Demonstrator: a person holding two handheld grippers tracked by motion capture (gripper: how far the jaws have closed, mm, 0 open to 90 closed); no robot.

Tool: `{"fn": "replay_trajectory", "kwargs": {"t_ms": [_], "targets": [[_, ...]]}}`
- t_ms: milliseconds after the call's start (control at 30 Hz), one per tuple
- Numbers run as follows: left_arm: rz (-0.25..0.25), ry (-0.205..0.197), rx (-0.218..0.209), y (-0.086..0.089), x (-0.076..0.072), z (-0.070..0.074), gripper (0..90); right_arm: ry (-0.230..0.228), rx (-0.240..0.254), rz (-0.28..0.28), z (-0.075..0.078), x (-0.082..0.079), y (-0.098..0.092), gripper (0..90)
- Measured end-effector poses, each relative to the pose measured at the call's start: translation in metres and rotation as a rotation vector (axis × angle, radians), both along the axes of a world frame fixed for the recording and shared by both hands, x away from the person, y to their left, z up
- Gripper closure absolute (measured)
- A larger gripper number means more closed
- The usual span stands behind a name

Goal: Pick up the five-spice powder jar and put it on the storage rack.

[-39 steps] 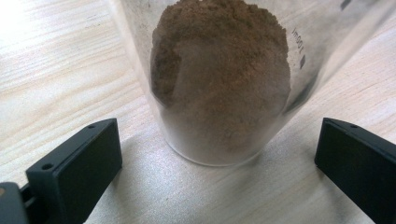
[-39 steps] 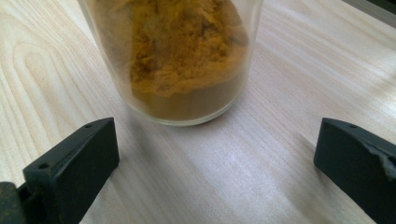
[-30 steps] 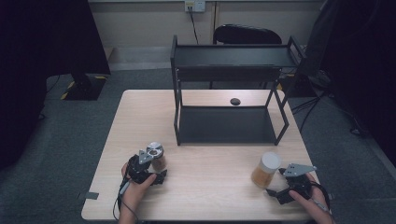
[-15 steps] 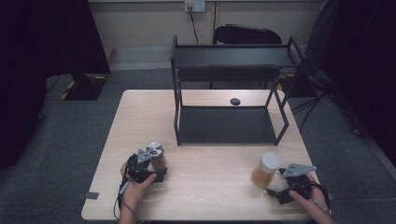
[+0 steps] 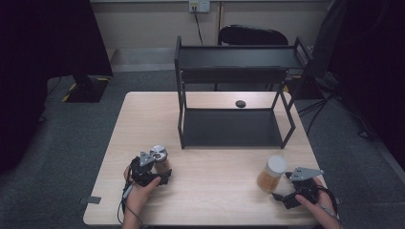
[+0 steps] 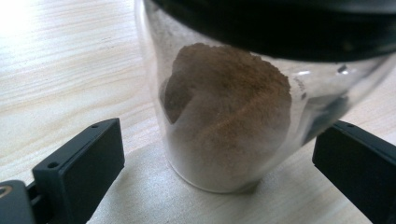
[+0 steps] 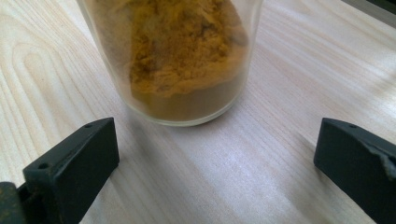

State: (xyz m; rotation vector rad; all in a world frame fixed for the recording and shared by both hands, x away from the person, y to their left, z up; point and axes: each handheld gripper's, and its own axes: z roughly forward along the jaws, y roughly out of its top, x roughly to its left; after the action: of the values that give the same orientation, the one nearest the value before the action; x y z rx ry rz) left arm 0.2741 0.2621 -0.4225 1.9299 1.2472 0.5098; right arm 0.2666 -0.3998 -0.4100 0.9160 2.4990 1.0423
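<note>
A glass jar of brown powder with a silvery lid stands upright on the wooden table at the front left. My left gripper is open around it; in the left gripper view the jar sits between the two black jaws, clear of both fingers. At the front right stands a white-lidded jar of orange-yellow powder. My right gripper is open just short of it; in the right gripper view that jar stands ahead of the jaw tips, with my right gripper spread wide.
A black two-level metal rack stands at the table's back centre, its lower shelf bare. A small black round object lies on the table behind it. A dark chair stands beyond the table.
</note>
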Motion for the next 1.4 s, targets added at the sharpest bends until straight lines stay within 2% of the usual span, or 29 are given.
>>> {"fn": "replay_trajectory", "kwargs": {"t_ms": [200,533,800,1400], "targets": [[0.023,-0.018,-0.020,-0.0017,-0.0011,-0.0014,1.8,0.000,0.000,0.000,0.0000,0.0000,0.0000,0.0],[0.026,-0.041,-0.034,-0.0033,-0.0015,-0.0025,3.6,0.001,0.000,-0.001,0.0000,0.0000,0.0001,0.0],[0.039,-0.033,-0.063,-0.0015,0.0014,-0.0043,11.5,0.000,0.000,0.000,0.0000,0.0000,0.0000,0.0],[0.021,-0.048,-0.056,-0.0033,0.0034,-0.0033,25.6,0.001,0.000,0.000,0.0000,0.0000,0.0000,0.0]]}}
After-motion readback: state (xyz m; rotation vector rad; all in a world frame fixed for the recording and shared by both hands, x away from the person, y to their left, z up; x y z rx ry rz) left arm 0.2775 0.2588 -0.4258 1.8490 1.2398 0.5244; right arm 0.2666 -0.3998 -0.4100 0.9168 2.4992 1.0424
